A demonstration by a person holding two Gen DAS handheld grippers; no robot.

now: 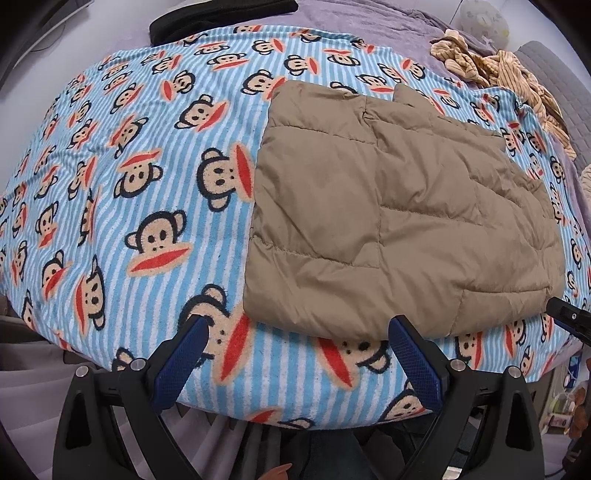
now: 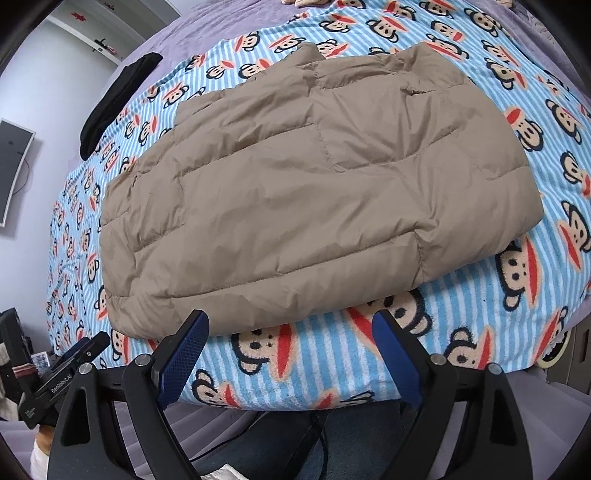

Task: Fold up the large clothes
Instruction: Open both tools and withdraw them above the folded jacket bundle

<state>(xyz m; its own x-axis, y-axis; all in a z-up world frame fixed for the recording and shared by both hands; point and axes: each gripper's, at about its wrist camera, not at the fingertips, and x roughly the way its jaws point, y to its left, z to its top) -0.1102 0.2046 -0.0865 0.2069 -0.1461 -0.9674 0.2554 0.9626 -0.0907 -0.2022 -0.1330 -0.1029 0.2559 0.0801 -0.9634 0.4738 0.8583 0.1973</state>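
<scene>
A tan quilted puffer jacket (image 1: 388, 206) lies folded into a rough rectangle on a blue-striped monkey-print blanket (image 1: 147, 177). It also shows in the right wrist view (image 2: 295, 184), filling the middle. My left gripper (image 1: 297, 328) is open and empty, just off the jacket's near edge, its right finger by the jacket's hem. My right gripper (image 2: 291, 321) is open and empty, at the jacket's near edge without holding it. The right gripper's tip shows at the left view's right edge (image 1: 569, 317).
A black garment (image 1: 221, 18) lies at the far side of the bed, also in the right wrist view (image 2: 114, 99). A beige striped garment (image 1: 509, 81) is bunched at the far right. The blanket (image 2: 535, 110) covers a purple sheet (image 1: 369, 18). The bed's near edge is just below the grippers.
</scene>
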